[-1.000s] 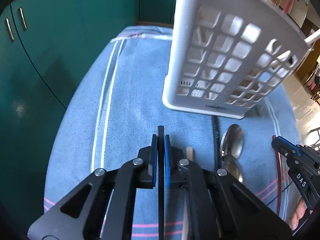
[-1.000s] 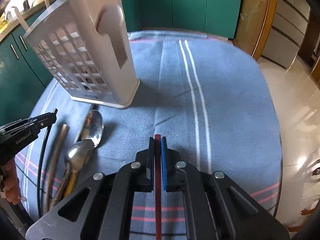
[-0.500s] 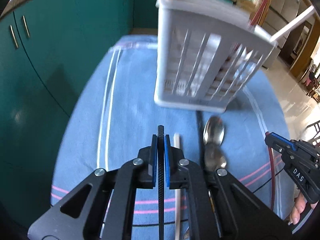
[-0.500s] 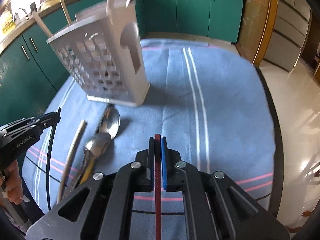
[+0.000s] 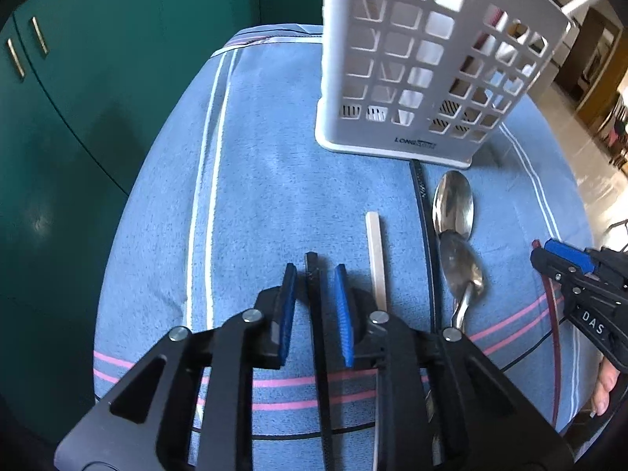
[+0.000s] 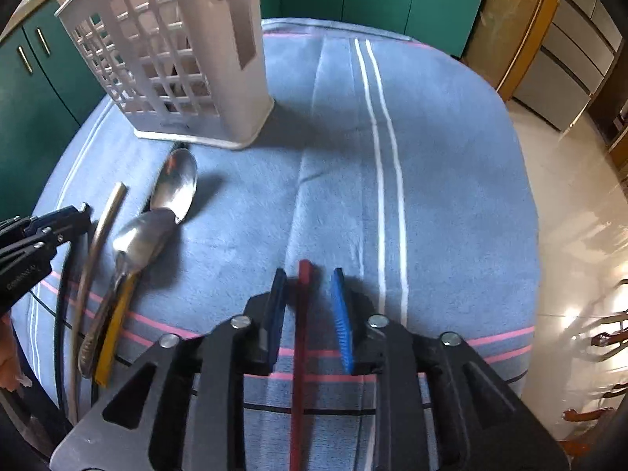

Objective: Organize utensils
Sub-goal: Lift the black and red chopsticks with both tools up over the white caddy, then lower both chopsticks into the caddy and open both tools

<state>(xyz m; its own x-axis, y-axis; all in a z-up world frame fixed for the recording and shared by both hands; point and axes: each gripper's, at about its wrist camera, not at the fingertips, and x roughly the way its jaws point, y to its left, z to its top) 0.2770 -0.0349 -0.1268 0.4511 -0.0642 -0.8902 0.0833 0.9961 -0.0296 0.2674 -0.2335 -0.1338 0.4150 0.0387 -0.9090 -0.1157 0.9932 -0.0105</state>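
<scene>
Utensil caddy upright on tabletop; both grippers parted.
White caddy (image 5: 424, 59) holds upright sticks. Spoons (image 5: 453, 212), pale stick (image 5: 375, 251) lie beside its base. Left gripper (image 5: 316, 278) and right gripper (image 6: 306, 282): fingers apart, clamping nothing.

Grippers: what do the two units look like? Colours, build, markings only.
Both are black linkage frames with silver pivot bolts and blue ribbed pads on the fingers. The left gripper has a black centre strip; the right gripper has a red one. Seen from the left wrist view, the right unit's side carries white "DAS" lettering and a blue tip. A bare thumb shows beneath it; no sleeve visible.
</scene>
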